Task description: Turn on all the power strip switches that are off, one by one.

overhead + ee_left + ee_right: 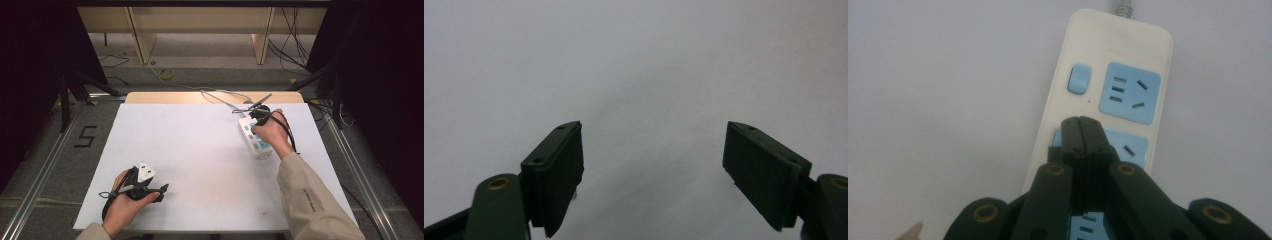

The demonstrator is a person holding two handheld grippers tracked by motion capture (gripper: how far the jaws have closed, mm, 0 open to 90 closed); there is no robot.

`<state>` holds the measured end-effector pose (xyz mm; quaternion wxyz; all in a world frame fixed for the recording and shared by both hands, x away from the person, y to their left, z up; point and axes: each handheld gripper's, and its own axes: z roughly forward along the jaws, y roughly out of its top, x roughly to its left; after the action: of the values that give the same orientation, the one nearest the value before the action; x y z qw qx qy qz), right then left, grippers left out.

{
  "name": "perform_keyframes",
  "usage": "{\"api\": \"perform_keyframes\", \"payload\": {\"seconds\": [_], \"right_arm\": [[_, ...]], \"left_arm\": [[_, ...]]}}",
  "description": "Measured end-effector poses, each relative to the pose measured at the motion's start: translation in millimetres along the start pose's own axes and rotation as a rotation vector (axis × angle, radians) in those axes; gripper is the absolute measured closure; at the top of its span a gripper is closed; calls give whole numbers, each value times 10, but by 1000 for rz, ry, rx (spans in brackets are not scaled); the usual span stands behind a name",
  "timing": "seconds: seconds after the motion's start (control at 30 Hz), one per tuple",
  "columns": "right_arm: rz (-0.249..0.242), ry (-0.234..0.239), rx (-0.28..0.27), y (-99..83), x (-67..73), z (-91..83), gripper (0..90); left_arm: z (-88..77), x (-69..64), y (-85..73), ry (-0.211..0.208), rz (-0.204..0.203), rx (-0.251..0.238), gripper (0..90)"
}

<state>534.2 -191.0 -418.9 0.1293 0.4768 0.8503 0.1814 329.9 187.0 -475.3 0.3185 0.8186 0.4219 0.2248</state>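
Note:
A white power strip (254, 140) with light blue sockets lies on the right side of the white table (200, 150); its grey cable runs off toward the back edge. In the right gripper view the power strip (1113, 65) shows a blue switch (1078, 78) beside a blue socket (1130, 92). My right gripper (1081, 120) is shut, its joined tips over a second switch of the strip; whether they touch it I cannot tell. In the high view the right gripper (260, 116) sits above the strip. My left gripper (654, 170) is open over bare table, and in the high view the left gripper (161, 191) rests near the front left.
Cables (220, 97) trail over the table's wooden back edge. Metal rails (45, 165) run along both sides of the table. A black "5" mark (85, 136) is on the floor to the left. Wooden shelving (200, 30) stands beyond.

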Motion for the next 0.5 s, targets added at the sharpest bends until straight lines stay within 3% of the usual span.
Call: {"api": "perform_keyframes", "payload": {"seconds": [0.5], "right_arm": [[-2,1,6,122,7,82,900]], "left_arm": [[-6,0,-5,0,5,3,242]]}}
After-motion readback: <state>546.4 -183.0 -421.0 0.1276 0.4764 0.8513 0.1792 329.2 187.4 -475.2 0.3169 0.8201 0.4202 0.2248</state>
